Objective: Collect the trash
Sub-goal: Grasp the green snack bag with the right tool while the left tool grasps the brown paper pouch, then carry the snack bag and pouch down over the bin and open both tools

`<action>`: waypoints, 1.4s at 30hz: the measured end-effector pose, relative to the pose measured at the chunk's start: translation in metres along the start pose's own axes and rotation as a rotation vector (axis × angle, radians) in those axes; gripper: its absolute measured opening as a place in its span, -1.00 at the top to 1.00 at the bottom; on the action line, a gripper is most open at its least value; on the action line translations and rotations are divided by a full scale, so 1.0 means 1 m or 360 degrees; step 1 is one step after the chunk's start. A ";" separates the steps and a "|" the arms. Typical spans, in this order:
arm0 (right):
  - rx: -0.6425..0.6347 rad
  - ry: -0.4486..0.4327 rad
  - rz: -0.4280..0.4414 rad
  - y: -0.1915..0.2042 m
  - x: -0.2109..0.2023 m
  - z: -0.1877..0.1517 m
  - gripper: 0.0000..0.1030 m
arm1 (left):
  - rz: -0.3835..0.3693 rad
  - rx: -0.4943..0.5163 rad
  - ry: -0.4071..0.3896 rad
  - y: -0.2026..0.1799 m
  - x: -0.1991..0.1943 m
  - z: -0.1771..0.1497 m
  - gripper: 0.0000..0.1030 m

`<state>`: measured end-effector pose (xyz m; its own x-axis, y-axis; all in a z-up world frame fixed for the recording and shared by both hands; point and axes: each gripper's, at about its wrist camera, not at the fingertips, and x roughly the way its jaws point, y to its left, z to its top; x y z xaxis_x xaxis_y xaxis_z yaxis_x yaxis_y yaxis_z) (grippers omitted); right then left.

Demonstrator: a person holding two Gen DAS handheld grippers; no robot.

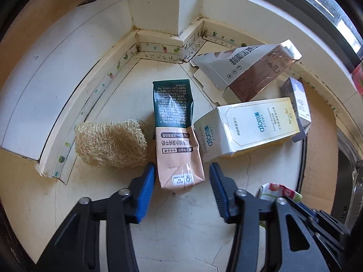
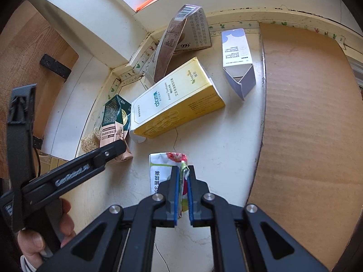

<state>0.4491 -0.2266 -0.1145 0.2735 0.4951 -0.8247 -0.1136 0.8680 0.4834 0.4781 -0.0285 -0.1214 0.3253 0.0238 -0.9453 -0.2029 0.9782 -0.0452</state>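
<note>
A green and pink milk carton (image 1: 177,140) lies on the cream counter (image 1: 181,231), its pink end between the blue pads of my left gripper (image 1: 182,170). The left pad sits at the carton's edge and a gap shows at the right pad, so the jaws stand open around it. In the right wrist view the same carton (image 2: 114,120) lies by the wall, with the left gripper's finger (image 2: 109,150) over it. My right gripper (image 2: 181,170) is shut on a flattened white carton with green and red print (image 2: 158,170); a corner of that carton (image 1: 280,191) also shows in the left wrist view.
A loofah sponge (image 1: 111,145) lies left of the milk carton. A yellow and white box (image 2: 177,99), a flattened grey-brown box (image 2: 179,43) and a small white and lilac box (image 2: 238,56) lie near the wall. A cardboard sheet (image 2: 306,113) covers the right side.
</note>
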 end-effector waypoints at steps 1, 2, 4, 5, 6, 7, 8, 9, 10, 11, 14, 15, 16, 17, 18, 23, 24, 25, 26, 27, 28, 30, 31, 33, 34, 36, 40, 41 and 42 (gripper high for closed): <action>-0.0002 -0.0001 0.0003 -0.001 -0.001 0.000 0.88 | -0.0004 -0.0001 0.0010 0.000 0.002 0.000 0.29; -0.0009 -0.0006 0.0003 -0.001 -0.003 -0.001 0.89 | -0.0014 -0.0009 0.0011 0.001 0.003 0.000 0.30; -0.0024 -0.0021 0.0002 -0.001 -0.008 -0.003 0.89 | -0.0025 -0.0019 0.0007 0.001 0.003 -0.001 0.30; -0.0029 -0.0029 0.0001 -0.001 -0.011 -0.004 0.89 | -0.0031 -0.0021 0.0009 0.002 0.001 -0.003 0.31; -0.0035 -0.0038 0.0001 0.000 -0.014 -0.006 0.89 | -0.0039 -0.0020 0.0011 0.002 0.000 -0.006 0.31; -0.0037 -0.0045 0.0001 -0.001 -0.017 -0.007 0.89 | -0.0047 -0.0016 0.0011 0.002 -0.003 -0.009 0.31; -0.0038 -0.0051 0.0004 -0.001 -0.020 -0.009 0.89 | -0.0055 -0.0008 0.0009 0.002 -0.006 -0.013 0.31; -0.0040 -0.0056 0.0008 0.000 -0.023 -0.010 0.89 | -0.0067 -0.0002 0.0003 0.002 -0.010 -0.017 0.31; -0.0045 -0.0062 0.0011 0.000 -0.026 -0.012 0.89 | -0.0079 0.0003 -0.0007 0.003 -0.015 -0.022 0.31; -0.0052 -0.0069 0.0011 0.001 -0.029 -0.014 0.89 | -0.0090 0.0010 -0.0022 0.003 -0.022 -0.028 0.32; -0.0072 -0.0094 0.0006 0.006 -0.037 -0.022 0.89 | -0.0128 0.0025 -0.0061 0.008 -0.042 -0.045 0.32; -0.0077 -0.0102 0.0006 0.008 -0.041 -0.025 0.89 | -0.0139 0.0030 -0.0075 0.010 -0.048 -0.051 0.33; -0.0084 -0.0106 0.0007 0.011 -0.044 -0.030 0.89 | -0.0153 0.0034 -0.0088 0.013 -0.057 -0.059 0.37; -0.0088 -0.0108 0.0007 0.013 -0.045 -0.033 0.89 | -0.0167 0.0032 -0.0097 0.015 -0.064 -0.066 0.37; -0.0092 -0.0111 0.0009 0.016 -0.049 -0.039 0.89 | -0.0187 0.0029 -0.0109 0.019 -0.071 -0.074 0.37; -0.0127 -0.0123 -0.0003 0.033 -0.061 -0.065 0.89 | -0.0273 0.0039 -0.0169 0.035 -0.105 -0.115 0.37; -0.0133 -0.0127 -0.0008 0.038 -0.064 -0.072 0.89 | -0.0281 0.0045 -0.0179 0.038 -0.111 -0.122 0.37; -0.0136 -0.0131 -0.0011 0.042 -0.067 -0.079 0.89 | -0.0292 0.0052 -0.0191 0.041 -0.117 -0.130 0.37; -0.0138 -0.0134 -0.0014 0.046 -0.069 -0.084 0.89 | -0.0312 0.0058 -0.0204 0.044 -0.122 -0.138 0.37; -0.0141 -0.0142 -0.0021 0.050 -0.072 -0.092 0.89 | -0.0335 0.0067 -0.0214 0.048 -0.127 -0.146 0.37; -0.0141 -0.0149 -0.0026 0.052 -0.075 -0.098 0.89 | -0.0349 0.0073 -0.0221 0.050 -0.132 -0.154 0.37; -0.0134 -0.0163 -0.0033 0.058 -0.081 -0.112 0.89 | -0.0375 0.0088 -0.0238 0.055 -0.141 -0.171 0.37; -0.0130 -0.0170 -0.0035 0.060 -0.084 -0.119 0.89 | -0.0389 0.0089 -0.0243 0.058 -0.145 -0.178 0.37; -0.0122 -0.0184 -0.0044 0.066 -0.090 -0.134 0.89 | -0.0427 0.0099 -0.0251 0.064 -0.154 -0.197 0.37; -0.0119 -0.0188 -0.0048 0.068 -0.093 -0.141 0.89 | -0.0436 0.0106 -0.0255 0.067 -0.158 -0.205 0.37; -0.0115 -0.0200 -0.0064 0.074 -0.101 -0.160 0.89 | -0.0453 0.0135 -0.0272 0.074 -0.169 -0.226 0.37; -0.0112 -0.0216 -0.0101 0.087 -0.111 -0.197 0.89 | -0.0486 0.0200 -0.0291 0.093 -0.189 -0.270 0.37; -0.0108 -0.0221 -0.0109 0.090 -0.113 -0.207 0.89 | -0.0488 0.0213 -0.0288 0.096 -0.191 -0.278 0.37; -0.0101 -0.0226 -0.0119 0.094 -0.116 -0.220 0.89 | -0.0492 0.0232 -0.0283 0.101 -0.193 -0.290 0.37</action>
<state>0.1970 -0.1939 -0.0381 0.4152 0.4226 -0.8056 -0.1465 0.9051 0.3993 0.1274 0.0054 -0.0372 0.5080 -0.2541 -0.8230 0.0592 0.9635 -0.2610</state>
